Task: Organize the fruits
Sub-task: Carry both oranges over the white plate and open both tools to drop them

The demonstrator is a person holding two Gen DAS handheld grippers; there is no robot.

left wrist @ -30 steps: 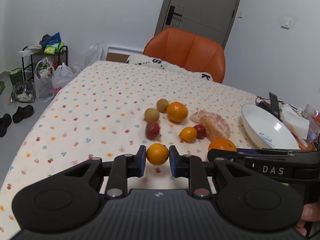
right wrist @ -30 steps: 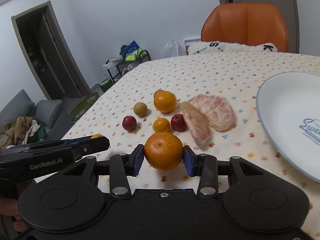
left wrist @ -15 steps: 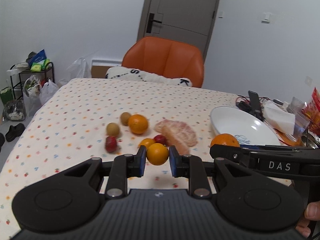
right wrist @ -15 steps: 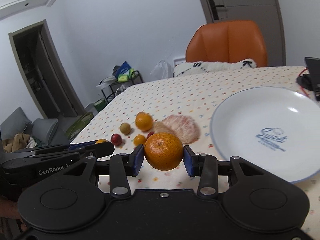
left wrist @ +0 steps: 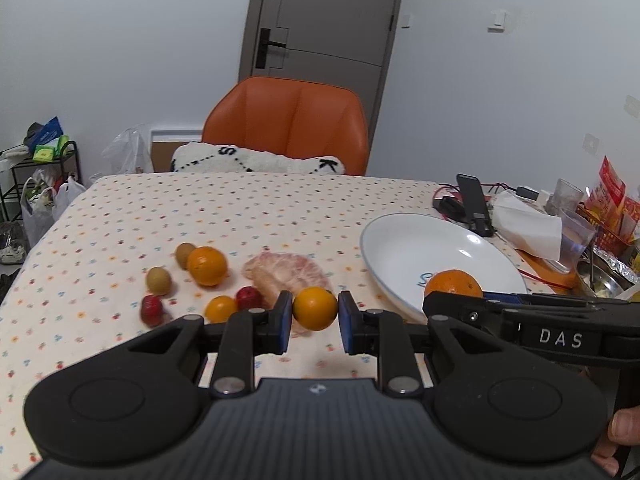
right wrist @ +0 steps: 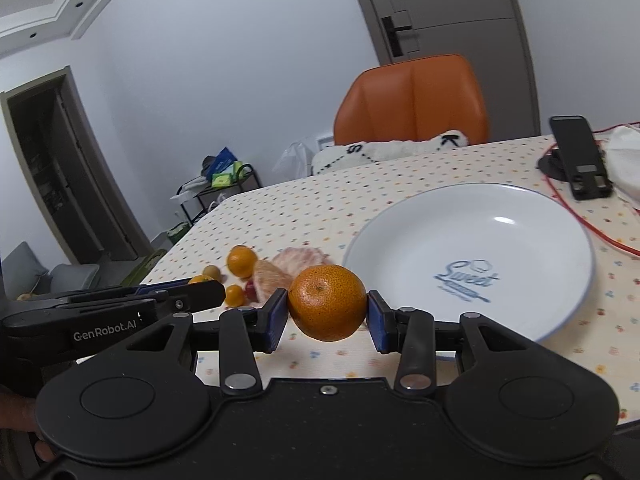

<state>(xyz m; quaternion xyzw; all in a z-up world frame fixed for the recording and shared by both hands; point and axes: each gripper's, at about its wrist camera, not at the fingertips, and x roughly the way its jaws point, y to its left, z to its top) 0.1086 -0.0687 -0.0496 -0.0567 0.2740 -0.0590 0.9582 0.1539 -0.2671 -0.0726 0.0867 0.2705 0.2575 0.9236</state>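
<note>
While clamping a small orange (left wrist: 315, 308), left gripper (left wrist: 314, 322); right gripper (right wrist: 327, 316) pinching a mandarin (right wrist: 327, 302) by the plate's (right wrist: 568, 320) near rim.

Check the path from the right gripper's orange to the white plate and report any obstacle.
Nothing visible blocks it. The orange in the right gripper is beside the bare white plate; the other fruit lies to the left.

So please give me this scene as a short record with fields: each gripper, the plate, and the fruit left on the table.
left gripper: shut on small orange, above the table
right gripper: shut on big orange, at the plate's near rim
plate: white, no fruit in it
loose fruit: one orange, one small orange fruit, two red fruits, two brown fruits, peeled pomelo
</note>
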